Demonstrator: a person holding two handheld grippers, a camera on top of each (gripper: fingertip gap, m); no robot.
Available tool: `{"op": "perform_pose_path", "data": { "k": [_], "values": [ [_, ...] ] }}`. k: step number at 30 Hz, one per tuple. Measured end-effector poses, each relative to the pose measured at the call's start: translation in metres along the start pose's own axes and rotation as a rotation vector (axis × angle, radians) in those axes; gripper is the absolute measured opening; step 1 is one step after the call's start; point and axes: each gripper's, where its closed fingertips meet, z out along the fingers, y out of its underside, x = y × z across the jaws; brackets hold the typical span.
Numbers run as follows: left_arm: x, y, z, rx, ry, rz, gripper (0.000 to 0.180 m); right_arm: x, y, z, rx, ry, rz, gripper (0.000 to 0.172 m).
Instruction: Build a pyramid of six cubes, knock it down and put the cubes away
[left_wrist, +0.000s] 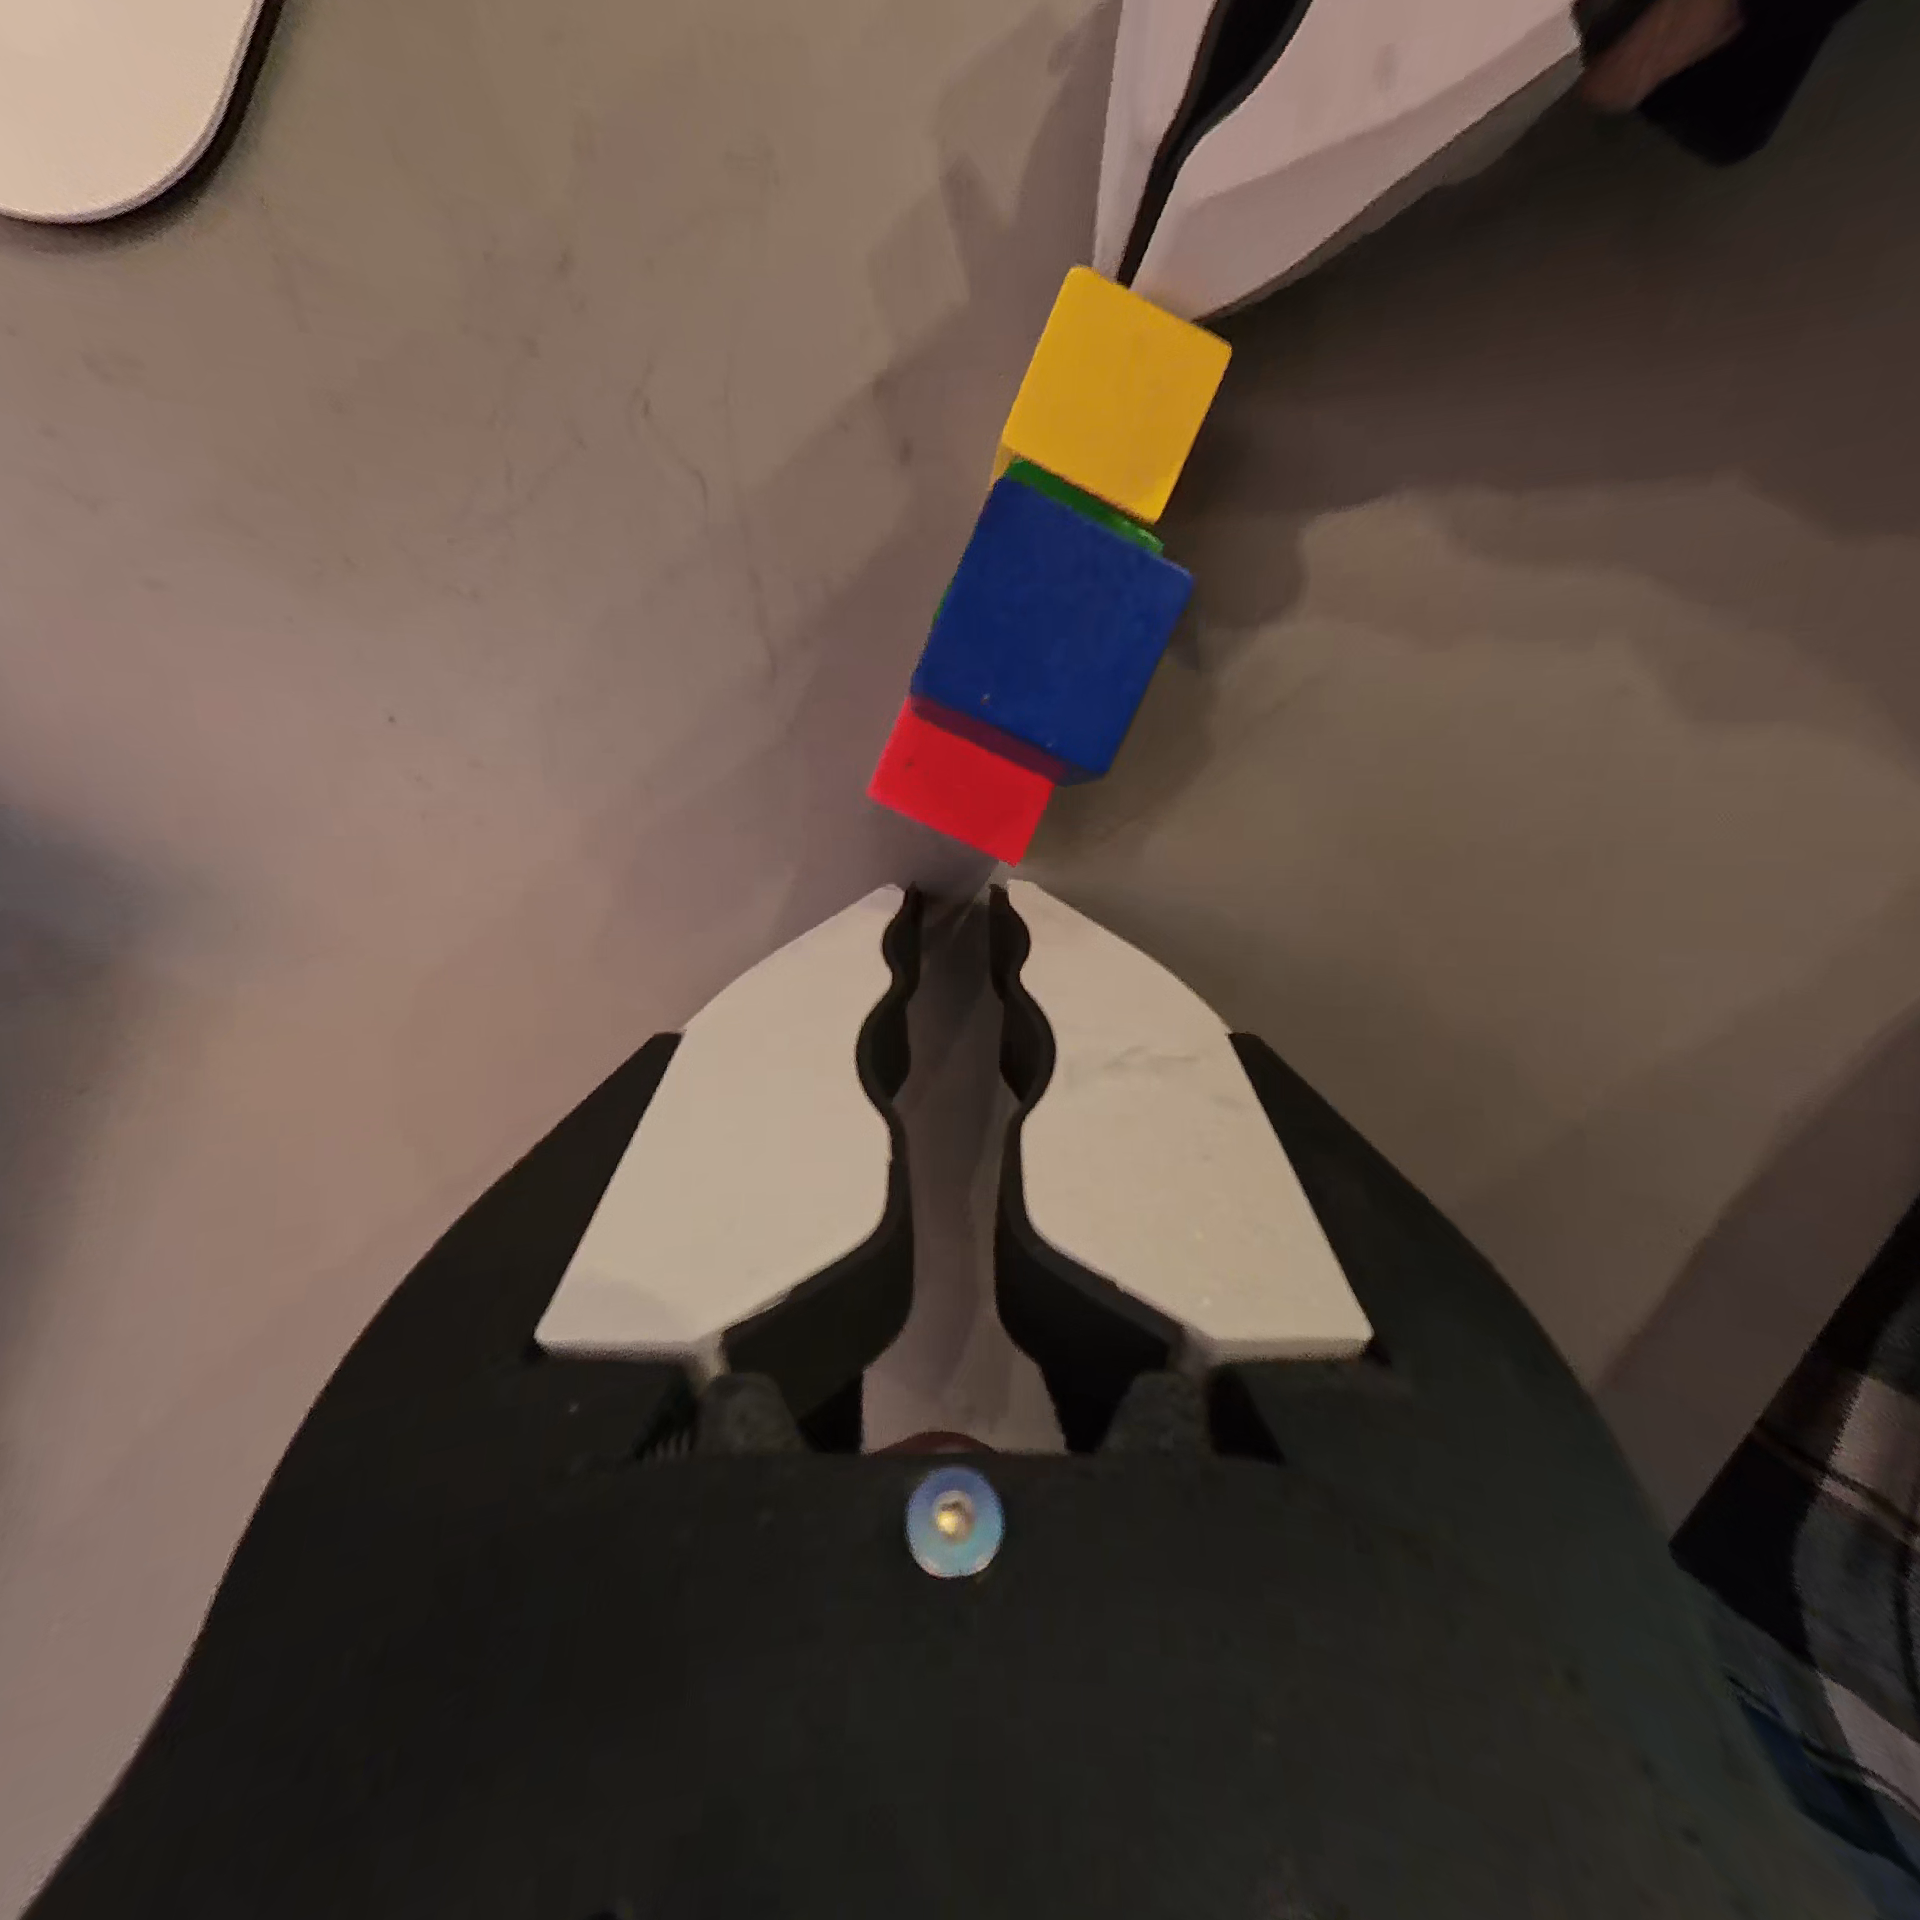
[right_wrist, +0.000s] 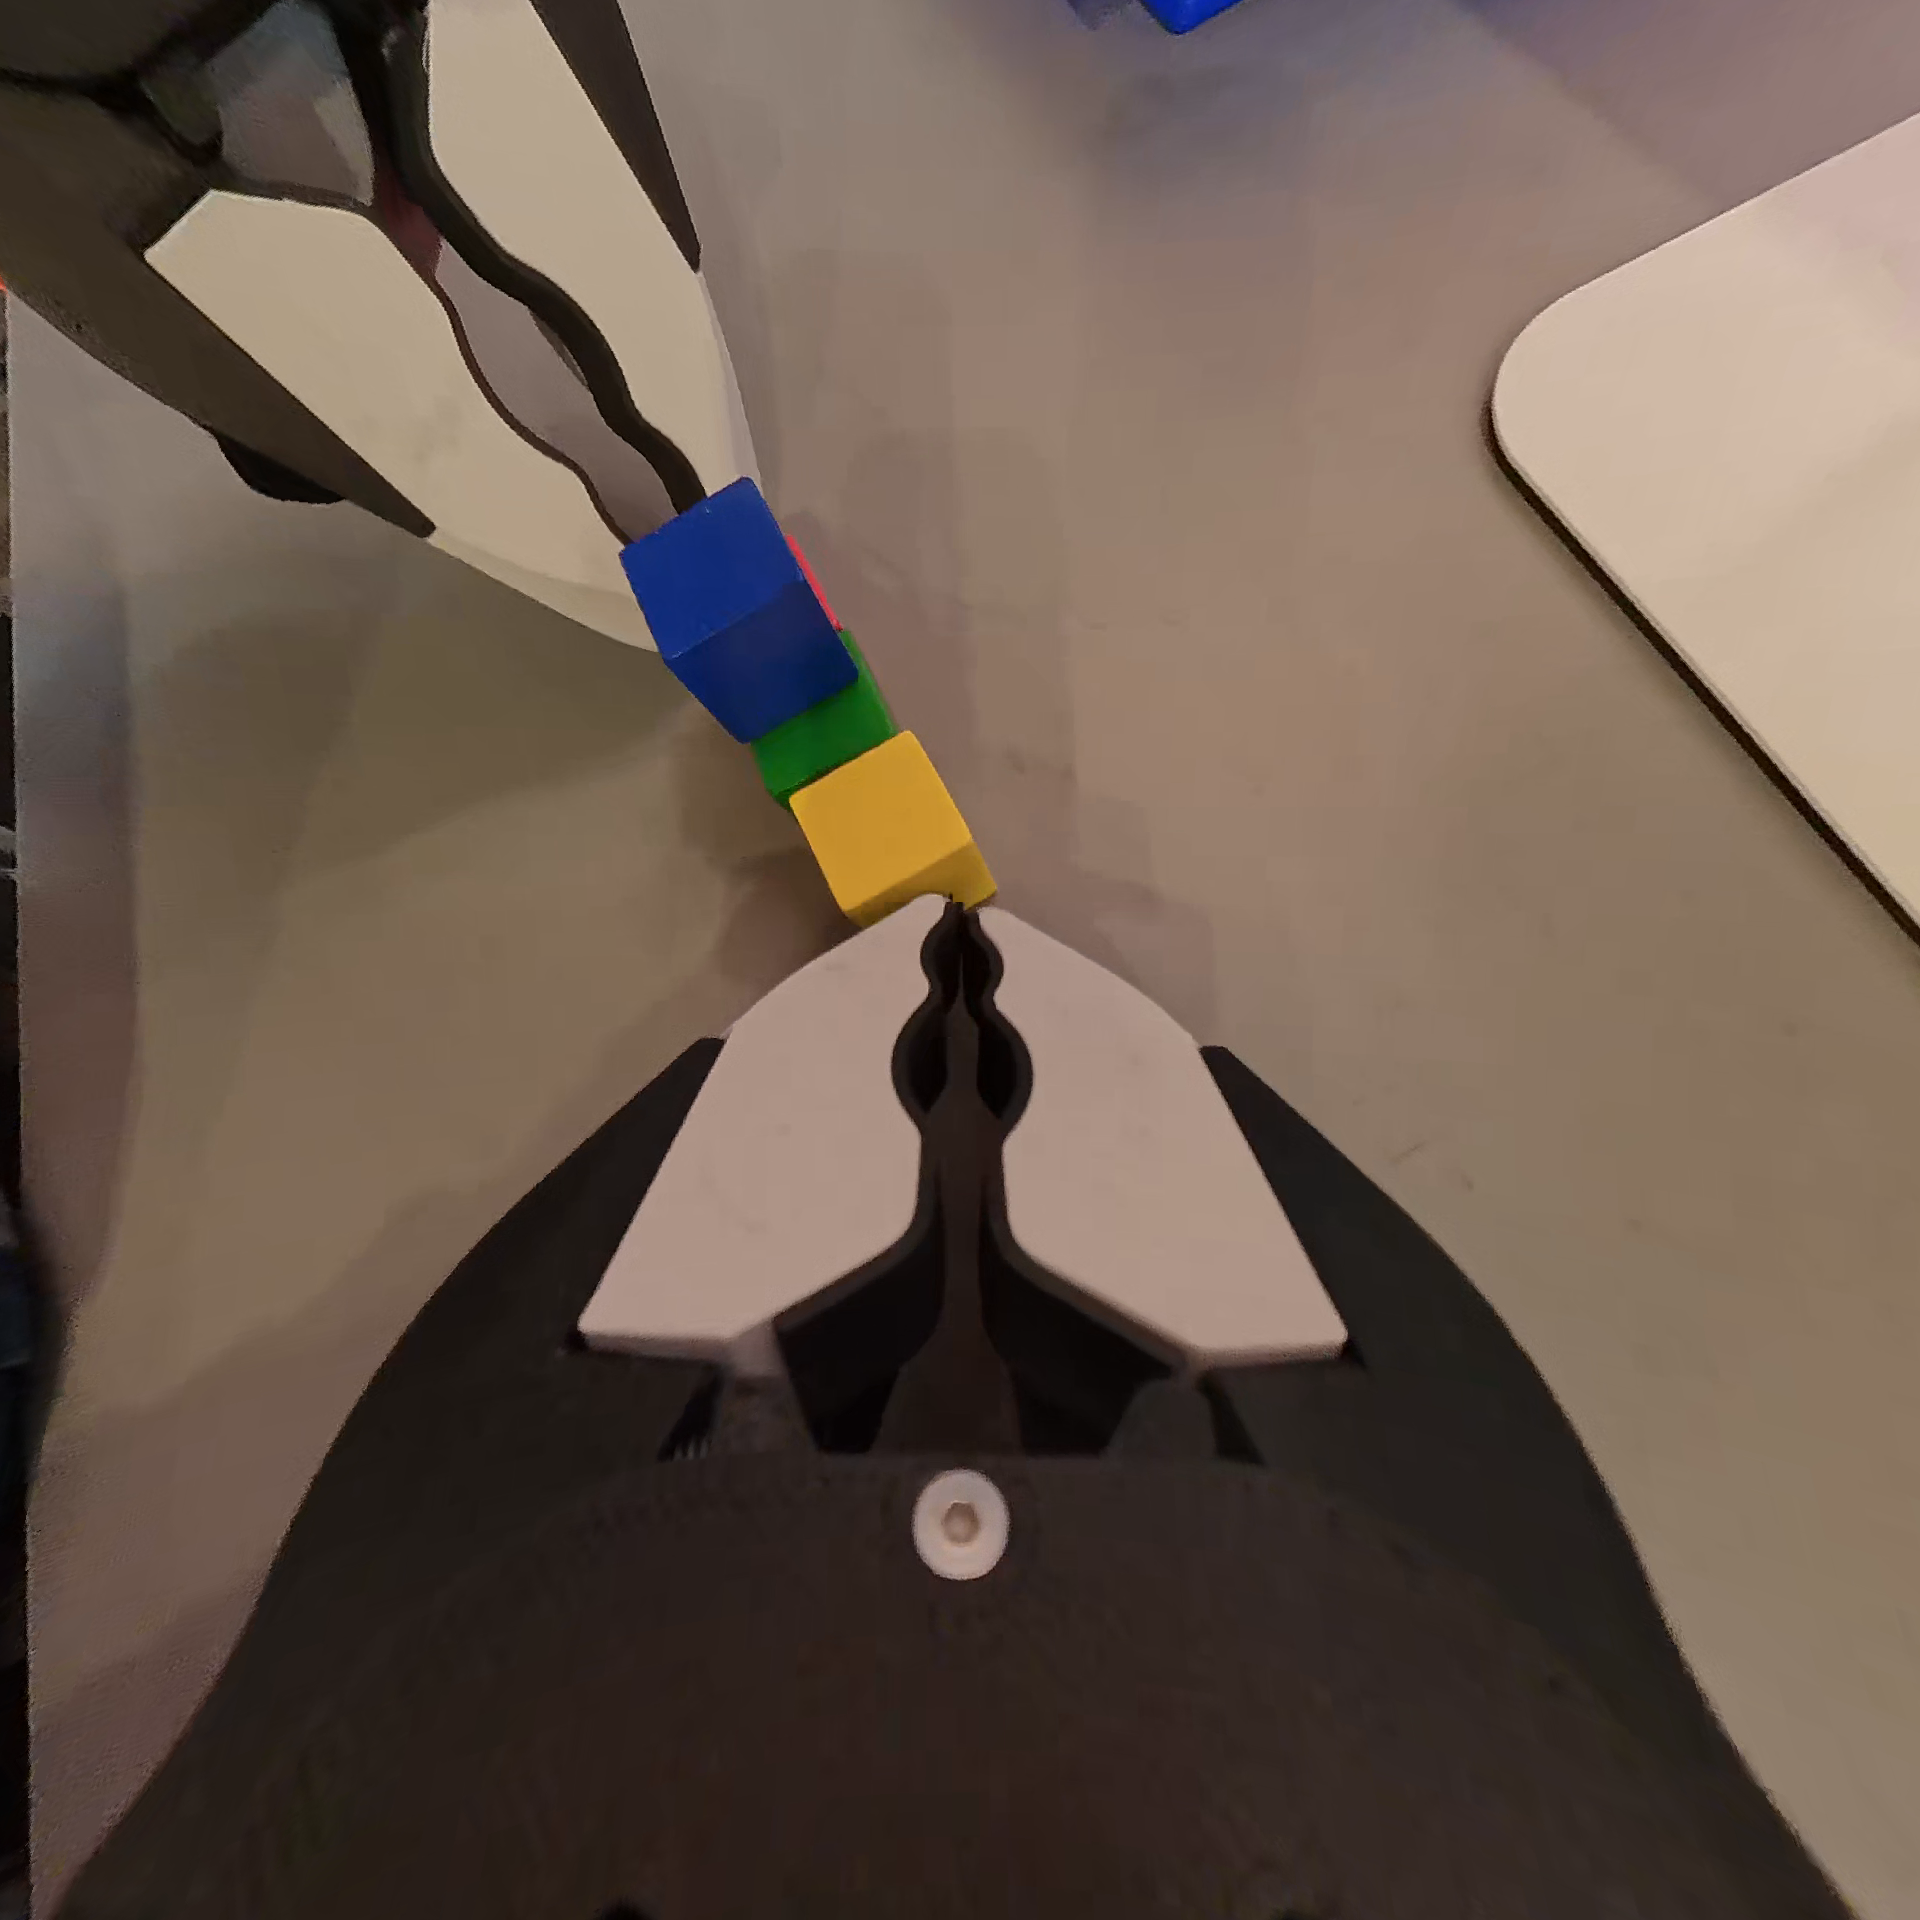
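A short row of cubes lies on the grey table (left_wrist: 416, 623): a red cube (left_wrist: 961, 779), a green cube (left_wrist: 1039, 488) mostly hidden, and a yellow cube (left_wrist: 1117, 395). A blue cube (left_wrist: 1049, 634) sits on top over the red and green ones. My left gripper (left_wrist: 954, 894) is narrowly open and empty, its tips just short of the red cube. My right gripper (right_wrist: 956, 912) is shut on nothing, its tips touching the yellow cube (right_wrist: 883, 821). In the right wrist view the blue cube (right_wrist: 727, 603), the green cube (right_wrist: 821, 738) and the left gripper (right_wrist: 665, 509) also show.
A white rounded board lies at the table's side (left_wrist: 104, 104) and also shows in the right wrist view (right_wrist: 1714, 468). Another blue cube (right_wrist: 1184, 10) shows at the far edge. A plaid sleeve (left_wrist: 1829, 1507) is at the lower right. The grippers' ends are close to 9 centimetres from one another.
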Motion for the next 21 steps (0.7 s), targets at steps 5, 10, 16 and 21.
{"op": "perform_pose_path", "data": {
  "k": [5, 10, 16, 21],
  "values": [
    [0.0012, -0.0026, 0.0015, 0.006, 0.007, 0.010, 0.011, -0.0030, -0.0012, 0.0024, -0.002, -0.008, -0.006, 0.000],
    [0.0017, -0.0036, 0.0022, 0.005, 0.008, 0.030, 0.009, -0.0033, -0.0008, 0.0023, -0.003, -0.008, -0.008, 0.000],
    [0.0041, -0.0042, 0.0020, 0.009, 0.035, 0.028, 0.010, -0.0026, -0.0012, 0.0016, 0.004, -0.008, 0.000, 0.000],
    [0.0036, 0.0026, -0.0047, -0.006, 0.045, 0.028, 0.017, -0.0031, -0.0009, -0.0016, 0.018, -0.013, 0.014, 0.001]
  ]
}}
